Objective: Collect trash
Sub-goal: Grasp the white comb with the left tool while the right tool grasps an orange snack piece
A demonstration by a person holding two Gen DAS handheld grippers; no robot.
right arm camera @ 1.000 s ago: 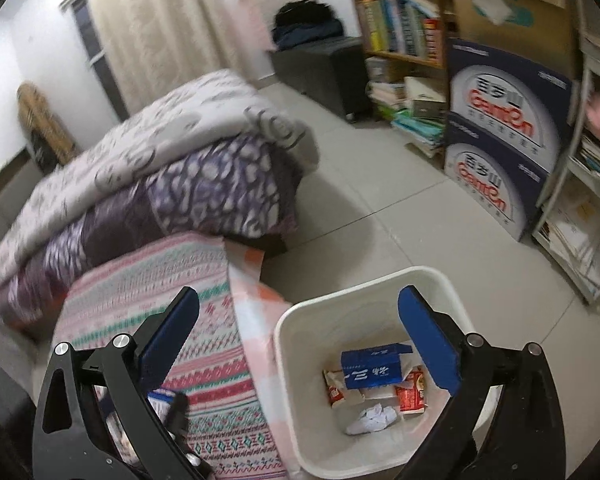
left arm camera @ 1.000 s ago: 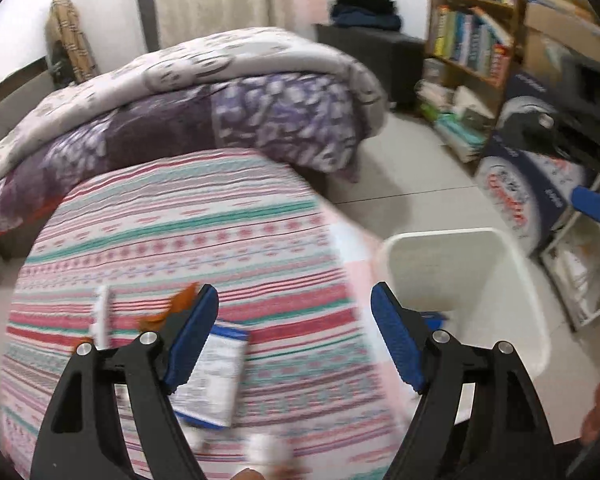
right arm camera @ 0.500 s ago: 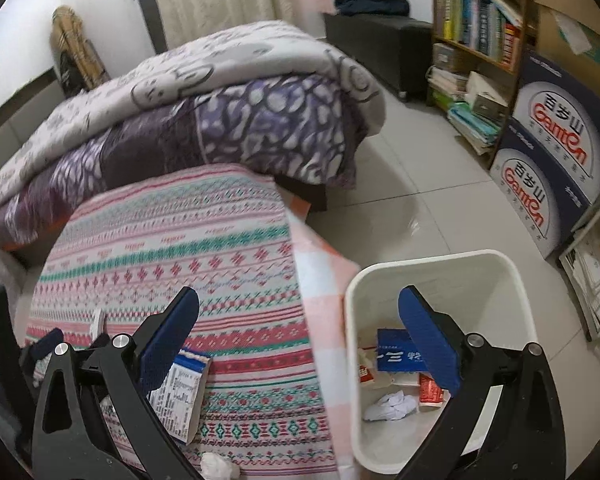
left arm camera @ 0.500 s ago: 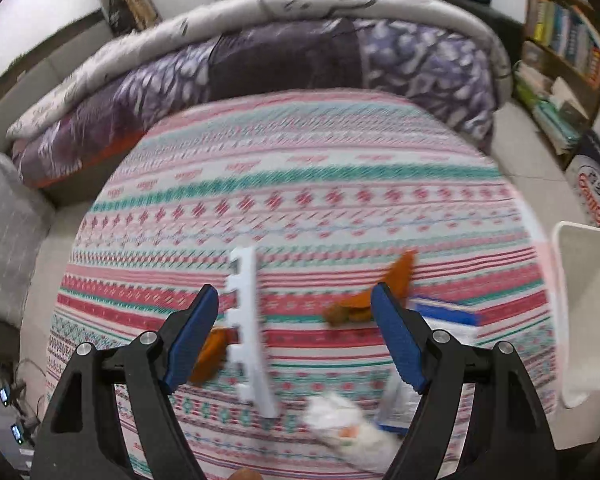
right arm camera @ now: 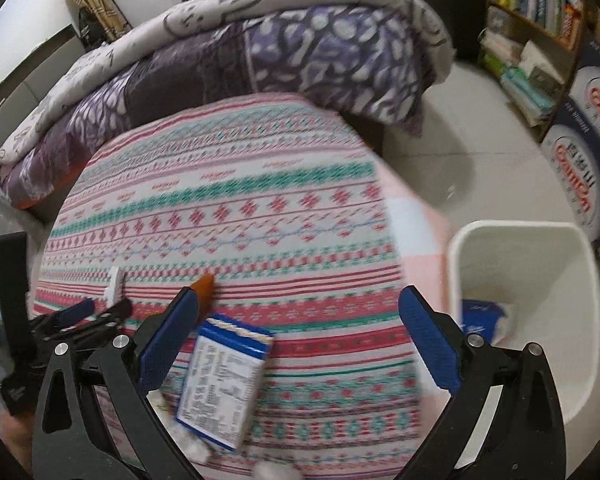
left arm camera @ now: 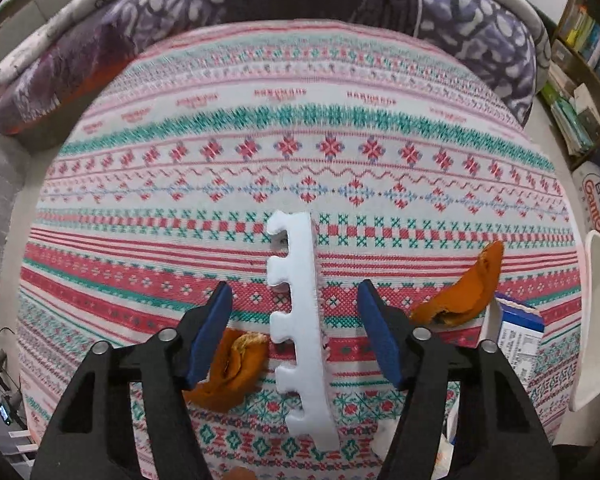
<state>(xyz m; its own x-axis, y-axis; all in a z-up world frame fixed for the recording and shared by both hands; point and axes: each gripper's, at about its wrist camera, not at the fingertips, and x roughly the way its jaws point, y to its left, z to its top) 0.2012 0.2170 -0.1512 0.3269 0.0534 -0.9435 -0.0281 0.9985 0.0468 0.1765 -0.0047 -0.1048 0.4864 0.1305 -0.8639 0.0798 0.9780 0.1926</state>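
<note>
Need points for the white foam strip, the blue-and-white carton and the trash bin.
white foam strip [left arm camera: 300,320]: left wrist view, middle of its solid spine.
blue-and-white carton [right arm camera: 224,384]: right wrist view, centre of the printed face.
trash bin [right arm camera: 516,227]: right wrist view, far rim.

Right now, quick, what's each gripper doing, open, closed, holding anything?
Left gripper: open, holding nothing, its jaws either side of the white foam strip.
Right gripper: open, holding nothing, above the blue and white box.
</note>
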